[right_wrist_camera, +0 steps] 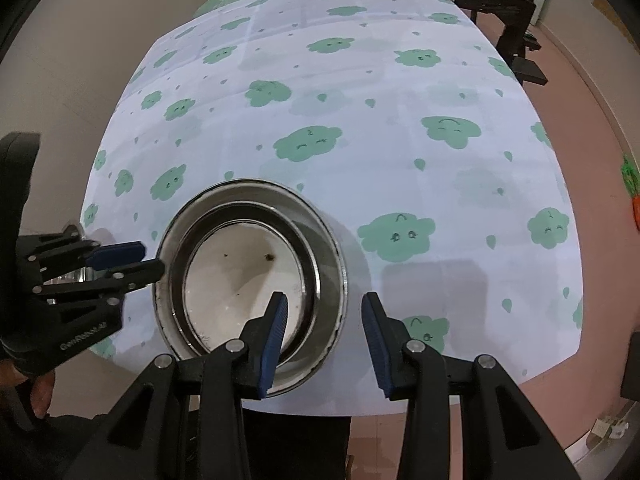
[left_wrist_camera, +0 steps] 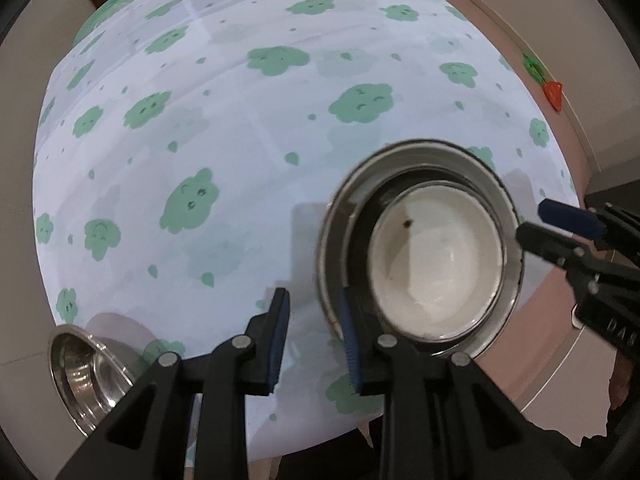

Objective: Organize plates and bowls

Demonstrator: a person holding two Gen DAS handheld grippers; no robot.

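White ceramic bowl (right_wrist_camera: 244, 280) sits nested in a steel bowl (right_wrist_camera: 332, 264) inside a wider steel dish (right_wrist_camera: 168, 248), near the front edge of the cloud-print worktop (right_wrist_camera: 360, 80). A second steel bowl (left_wrist_camera: 86, 376) stands well apart at the left corner. Left tongs (left_wrist_camera: 314, 340) spread, empty, beside the stack; right tongs (right_wrist_camera: 324, 340) spread, straddling the rim, not pinching. Stack likely heavy, stiff, slick — ceramic is chippable; grip the rim.

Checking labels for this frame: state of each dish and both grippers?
white bowl: upright, nested inside the steel bowls
stacked steel bowls: upright on the tablecloth
lone steel bowl: upright, empty, near table edge
left gripper: open, empty
right gripper: open, empty, straddling the stack's rim
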